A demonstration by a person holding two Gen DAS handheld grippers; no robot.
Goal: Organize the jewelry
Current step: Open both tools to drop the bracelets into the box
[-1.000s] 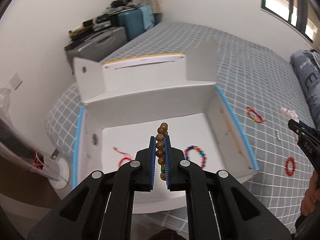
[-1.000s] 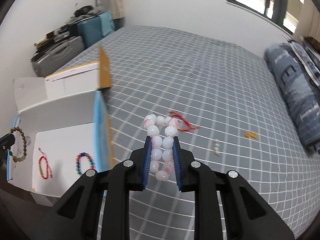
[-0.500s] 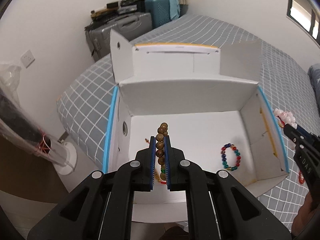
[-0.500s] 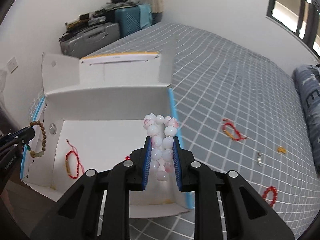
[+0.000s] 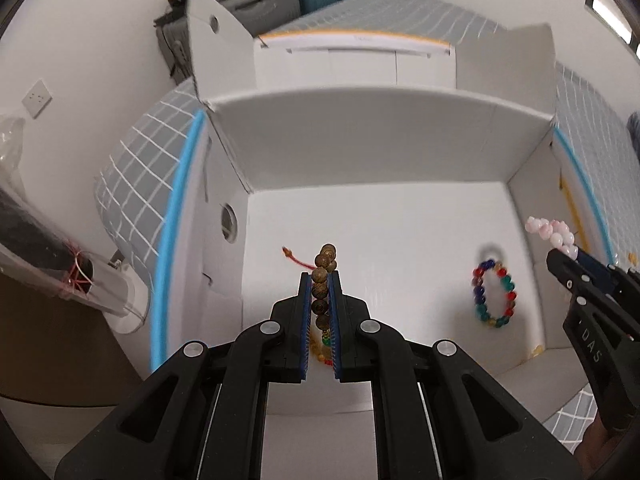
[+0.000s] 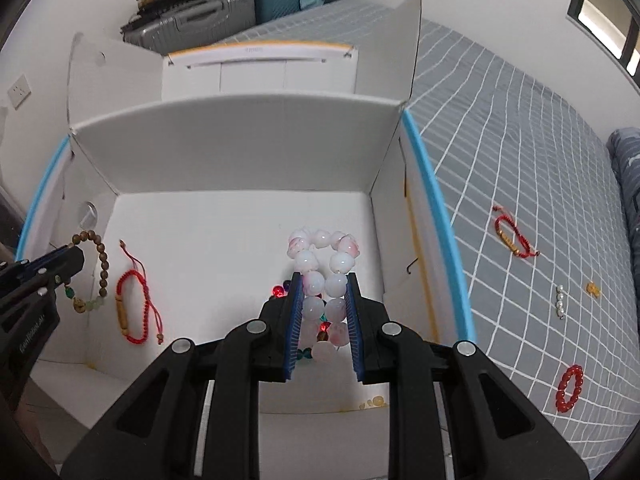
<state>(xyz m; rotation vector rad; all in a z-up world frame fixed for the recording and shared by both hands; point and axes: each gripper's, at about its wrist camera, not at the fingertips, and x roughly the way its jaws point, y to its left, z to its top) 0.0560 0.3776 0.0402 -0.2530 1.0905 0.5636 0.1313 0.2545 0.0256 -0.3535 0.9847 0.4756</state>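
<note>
My left gripper (image 5: 320, 276) is shut on a brown wooden bead bracelet (image 5: 325, 264), held over the left part of the open white box (image 5: 360, 148). In the right wrist view the same bracelet (image 6: 102, 264) hangs from that gripper (image 6: 74, 250). My right gripper (image 6: 323, 278) is shut on a pink-white bead bracelet (image 6: 322, 252) above the box's right half. On the box floor lie a red cord bracelet (image 6: 134, 306) and a multicoloured bead bracelet (image 5: 494, 294).
The box stands on a grey checked bed (image 6: 520, 140). On the bed right of the box lie a red cord bracelet (image 6: 512, 236), a small pearl piece (image 6: 561, 302), a gold piece (image 6: 592, 289) and a red bead bracelet (image 6: 570, 388). Suitcases (image 6: 224, 12) stand by the far wall.
Both grippers have come down and in over the box, each still holding its bracelet. The right one moved from above the bed to above the box floor.
</note>
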